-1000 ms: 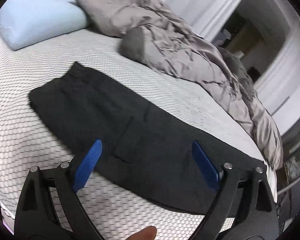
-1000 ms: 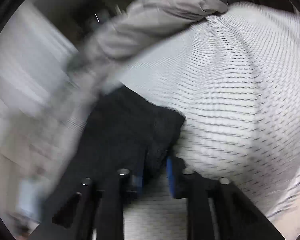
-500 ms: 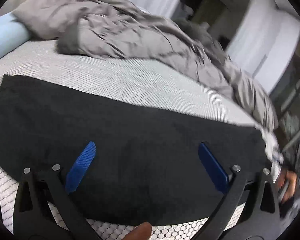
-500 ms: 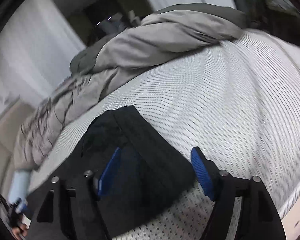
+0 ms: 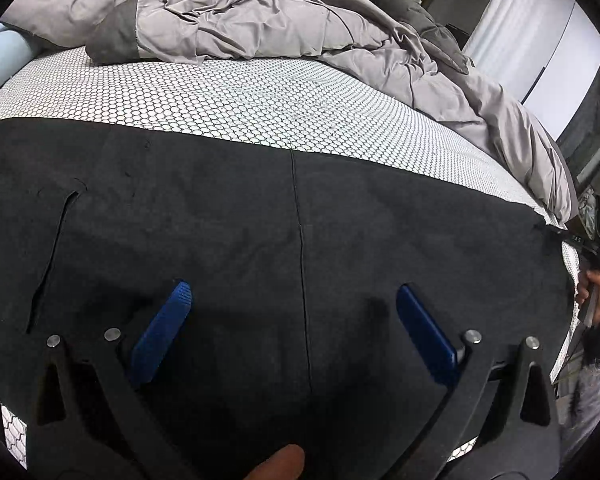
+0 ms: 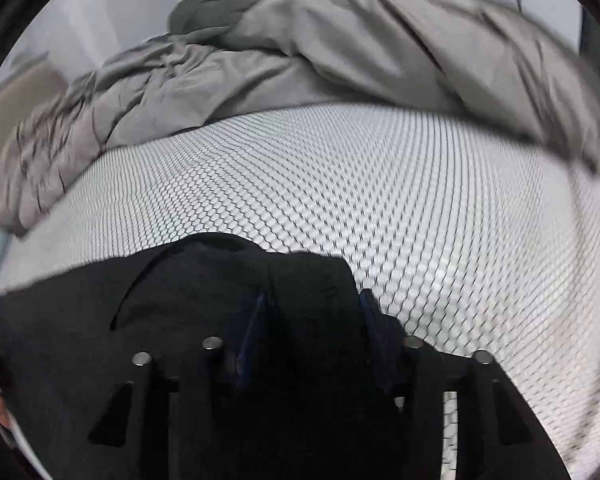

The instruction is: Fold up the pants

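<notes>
Our right gripper (image 6: 312,320) has just closed its jaws on the bunched cuff end of the black pants (image 5: 260,220), which half a second ago sat loose between them. We judge a fold ready to start. Both grippers point steeply down; the left gripper (image 5: 292,312) hovers wide open over the pants, spread flat on the honeycomb-patterned mattress (image 5: 240,100).

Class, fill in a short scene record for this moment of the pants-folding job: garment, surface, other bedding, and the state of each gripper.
garment: black pants spread flat across the bed
surface: mattress with a white honeycomb-pattern cover
other bedding: rumpled grey duvet beyond the pants; light blue pillow at the far left
left gripper: jaws wide open over the middle of the pants, nothing between them
right gripper: jaws just closing on a raised bunch of the pants' end
</notes>
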{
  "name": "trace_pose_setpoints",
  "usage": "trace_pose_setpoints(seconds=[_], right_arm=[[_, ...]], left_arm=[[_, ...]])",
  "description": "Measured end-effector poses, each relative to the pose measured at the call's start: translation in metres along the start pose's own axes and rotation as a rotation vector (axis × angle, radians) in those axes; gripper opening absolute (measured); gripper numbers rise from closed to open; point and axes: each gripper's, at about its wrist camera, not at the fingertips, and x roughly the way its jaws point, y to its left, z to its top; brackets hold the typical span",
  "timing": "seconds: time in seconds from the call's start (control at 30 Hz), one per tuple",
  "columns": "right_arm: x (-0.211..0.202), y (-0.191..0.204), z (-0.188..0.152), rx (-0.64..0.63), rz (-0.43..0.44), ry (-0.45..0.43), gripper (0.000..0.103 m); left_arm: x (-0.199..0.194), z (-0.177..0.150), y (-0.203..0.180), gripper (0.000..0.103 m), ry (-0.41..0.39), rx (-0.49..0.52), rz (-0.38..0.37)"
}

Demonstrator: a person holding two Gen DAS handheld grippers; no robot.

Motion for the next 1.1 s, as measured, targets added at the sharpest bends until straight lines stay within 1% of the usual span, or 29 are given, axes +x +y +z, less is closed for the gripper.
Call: trace_pose_setpoints(seconds=[0.03, 0.07, 0.1, 0.13, 0.17, 0.2, 0.23, 0.27, 0.3, 0.33, 0.37, 0.4, 0.47, 0.5, 0.53, 0.6, 0.63, 0.73, 0.77, 0.8, 0.83, 0.87, 0.93, 0.97, 1.0, 1.03, 1.07, 1.1], right_arm=[[-0.007, 0.002, 0.002, -0.007, -0.030, -0.032, 0.007], [-0.015, -0.001, 0.004, 0.020, -0.072, -0.070, 0.007], [-0.021, -0.005, 0.005, 0.053, -0.107, -0.108, 0.003], [-0.021, -0.009, 0.007, 0.073, -0.162, -0.129, 0.001], [-0.017, -0.013, 0.007, 0.087, -0.171, -0.118, 0.001], [-0.012, -0.020, 0.008, 0.131, -0.127, -0.097, 0.001], [-0.011, -0.029, 0.006, 0.189, -0.066, -0.097, 0.005], [-0.013, -0.033, 0.003, 0.204, -0.047, -0.099, 0.008], [-0.016, -0.035, 0.002, 0.204, -0.044, -0.105, 0.017], [-0.019, -0.038, 0.002, 0.205, -0.024, -0.117, 0.030], [-0.023, -0.043, 0.000, 0.219, 0.019, -0.123, 0.036], [-0.025, -0.051, -0.001, 0.244, 0.076, -0.124, 0.048], [-0.035, -0.068, -0.004, 0.292, 0.137, -0.142, 0.050], [-0.035, -0.069, -0.002, 0.294, 0.159, -0.151, 0.054], [-0.036, -0.072, -0.002, 0.285, 0.187, -0.145, 0.056], [-0.030, -0.073, 0.000, 0.254, 0.247, -0.104, 0.058], [-0.024, -0.072, 0.001, 0.230, 0.276, -0.068, 0.062], [-0.002, -0.065, 0.004, 0.174, 0.286, 0.014, 0.062], [0.005, -0.064, 0.003, 0.172, 0.311, 0.045, 0.062], [0.012, -0.063, 0.001, 0.177, 0.353, 0.079, 0.061], [0.012, -0.060, 0.000, 0.170, 0.394, 0.091, 0.054], [0.007, -0.054, -0.006, 0.149, 0.415, 0.070, 0.054], [-0.013, -0.041, -0.010, 0.069, 0.451, 0.007, 0.054], [-0.019, -0.037, -0.011, 0.043, 0.467, -0.008, 0.054], [-0.024, -0.032, -0.010, 0.018, 0.468, -0.026, 0.050], [-0.029, -0.028, -0.011, 0.003, 0.448, -0.035, 0.039], [-0.027, -0.023, -0.009, -0.009, 0.408, -0.024, 0.031], [-0.023, -0.019, -0.006, -0.015, 0.361, -0.012, 0.009]], left_arm=[[0.001, 0.002, 0.002, 0.102, 0.000, -0.002, -0.005], [0.000, 0.000, 0.004, 0.102, 0.000, -0.002, -0.007], [-0.001, 0.000, 0.006, 0.102, 0.002, -0.002, -0.009], [-0.001, 0.000, 0.007, 0.102, 0.002, -0.002, -0.011], [-0.001, 0.000, 0.008, 0.102, 0.001, -0.006, -0.013], [-0.002, 0.000, 0.008, 0.102, -0.001, -0.009, -0.014], [-0.003, 0.000, 0.008, 0.102, -0.003, -0.013, -0.015], [-0.004, 0.000, 0.009, 0.102, -0.004, -0.016, -0.015], [-0.005, -0.001, 0.008, 0.102, -0.005, -0.018, -0.014], [-0.005, -0.001, 0.008, 0.102, -0.007, -0.016, -0.013], [-0.005, -0.001, 0.008, 0.102, -0.005, -0.015, -0.013], [-0.004, -0.001, 0.008, 0.102, -0.004, -0.017, -0.013], [-0.005, -0.001, 0.008, 0.102, -0.004, -0.016, -0.009], [-0.006, -0.001, 0.008, 0.102, -0.004, -0.013, -0.006], [-0.005, -0.001, 0.007, 0.102, -0.004, -0.011, -0.004], [-0.004, -0.001, 0.006, 0.102, -0.004, -0.010, -0.003], [-0.004, -0.001, 0.005, 0.102, -0.003, -0.005, 0.002], [-0.003, -0.001, 0.003, 0.102, -0.002, 0.002, 0.006], [-0.002, -0.001, 0.004, 0.102, -0.003, 0.002, 0.005], [-0.003, -0.001, 0.004, 0.102, -0.002, 0.001, 0.004], [-0.003, -0.001, 0.004, 0.102, -0.002, 0.002, 0.002], [-0.003, -0.001, 0.004, 0.102, -0.003, 0.001, 0.001], [-0.003, -0.001, 0.004, 0.102, -0.003, 0.004, 0.004], [-0.003, -0.001, 0.004, 0.102, -0.003, 0.006, 0.006], [-0.002, -0.001, 0.004, 0.102, -0.001, 0.009, 0.010], [-0.002, -0.001, 0.004, 0.102, 0.000, 0.009, 0.012], [-0.003, 0.000, 0.003, 0.102, 0.000, 0.009, 0.014], [-0.003, 0.000, 0.003, 0.102, -0.001, 0.008, 0.012]])
